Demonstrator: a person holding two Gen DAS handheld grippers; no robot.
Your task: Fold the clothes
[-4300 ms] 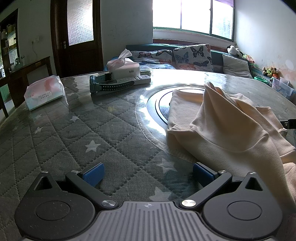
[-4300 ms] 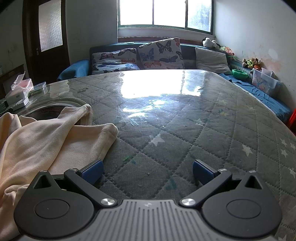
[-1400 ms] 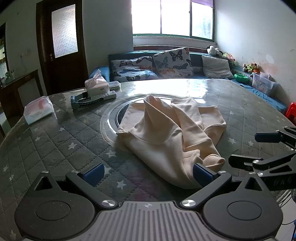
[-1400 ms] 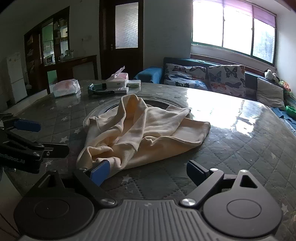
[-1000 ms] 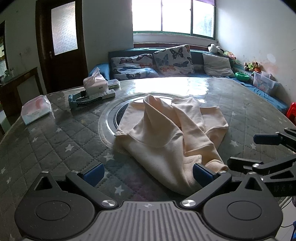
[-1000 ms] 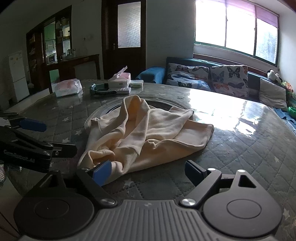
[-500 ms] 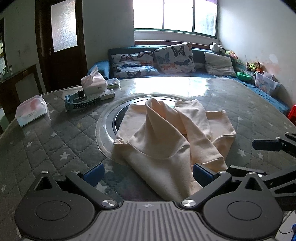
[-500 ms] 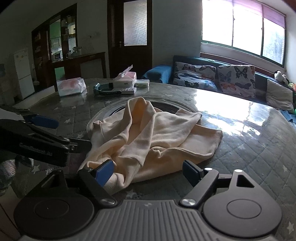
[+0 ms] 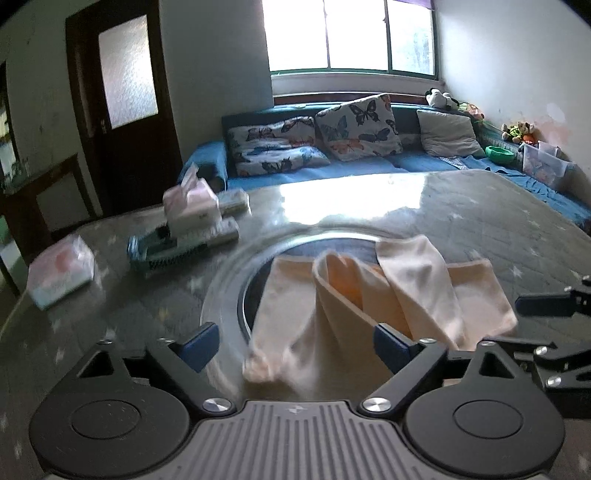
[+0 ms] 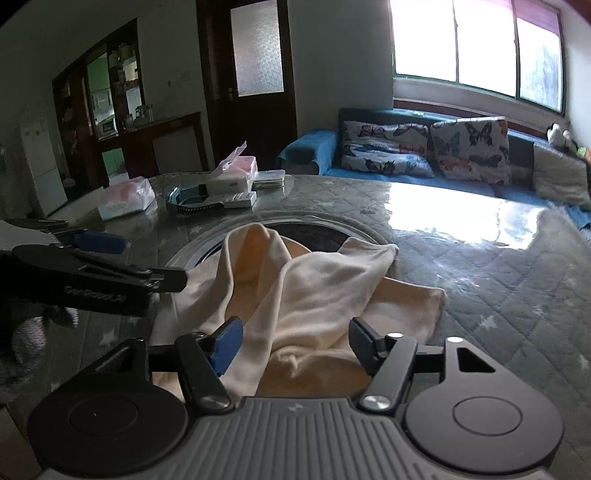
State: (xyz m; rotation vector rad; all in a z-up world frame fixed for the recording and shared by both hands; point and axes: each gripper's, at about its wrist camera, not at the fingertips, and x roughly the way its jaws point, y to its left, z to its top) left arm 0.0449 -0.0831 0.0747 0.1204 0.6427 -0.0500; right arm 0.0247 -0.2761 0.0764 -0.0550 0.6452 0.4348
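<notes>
Right wrist view: the cream sweatshirt (image 10: 314, 291) lies crumpled and soft, probably light. The right gripper (image 10: 295, 343) is closing around its near edge, the left gripper (image 9: 295, 343) closing too, neither pressing yet; the hem seems the best hold.

I'm looking across a round table (image 9: 480, 221) with a quilted, star-patterned cover under glass, glare bouncing off it. Behind it, a wide window (image 9: 351, 35) floods the room with daylight. Beneath it runs a blue sofa (image 9: 369, 166) with butterfly cushions (image 9: 358, 127) and a grey pillow (image 9: 448, 133). White walls, and a dark wooden door (image 10: 255, 70) with frosted glass on my left. Further left I see a dark cabinet (image 10: 107, 88) and a white fridge (image 10: 40, 166).
</notes>
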